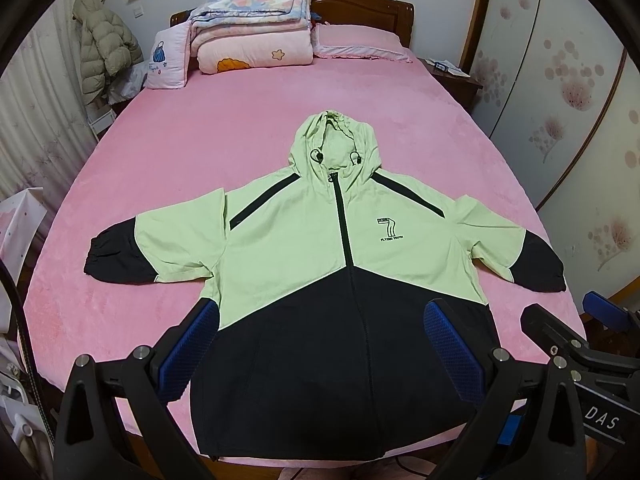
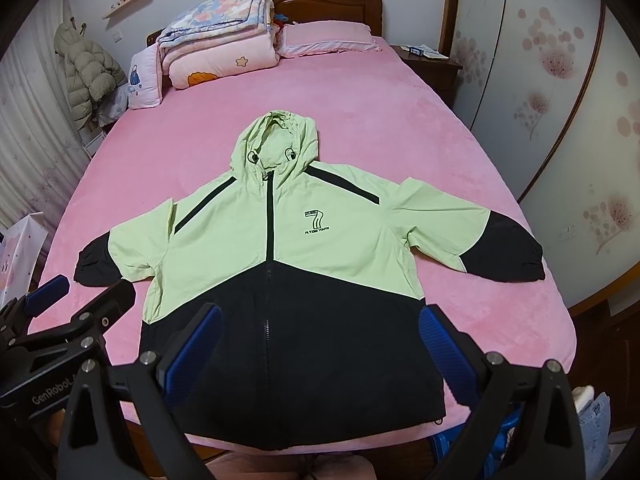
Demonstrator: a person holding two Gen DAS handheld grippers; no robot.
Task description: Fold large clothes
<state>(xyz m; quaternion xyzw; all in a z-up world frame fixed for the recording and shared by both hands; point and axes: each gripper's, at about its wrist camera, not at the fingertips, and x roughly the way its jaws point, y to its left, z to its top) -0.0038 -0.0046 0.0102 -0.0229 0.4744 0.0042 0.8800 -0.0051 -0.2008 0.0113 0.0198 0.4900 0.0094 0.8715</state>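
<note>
A light-green and black hooded jacket (image 1: 320, 264) (image 2: 280, 256) lies flat and face up on the pink bed (image 1: 180, 152) (image 2: 380, 120), zipped, sleeves spread to both sides, hood pointing to the headboard. My left gripper (image 1: 320, 320) hovers open above the black hem area, holding nothing. My right gripper (image 2: 320, 320) is likewise open over the lower black part, empty. In the left wrist view the right gripper's body (image 1: 580, 344) shows at the right edge. The left gripper's body (image 2: 60, 328) shows at the left edge of the right wrist view.
Folded quilts (image 1: 256, 28) and pillows (image 1: 356, 42) are stacked at the headboard. A puffy coat (image 1: 104, 48) hangs at the left wall. A wooden nightstand (image 1: 456, 76) stands to the right of the bed, beside wardrobe doors (image 1: 560, 80). Bare sheet surrounds the jacket.
</note>
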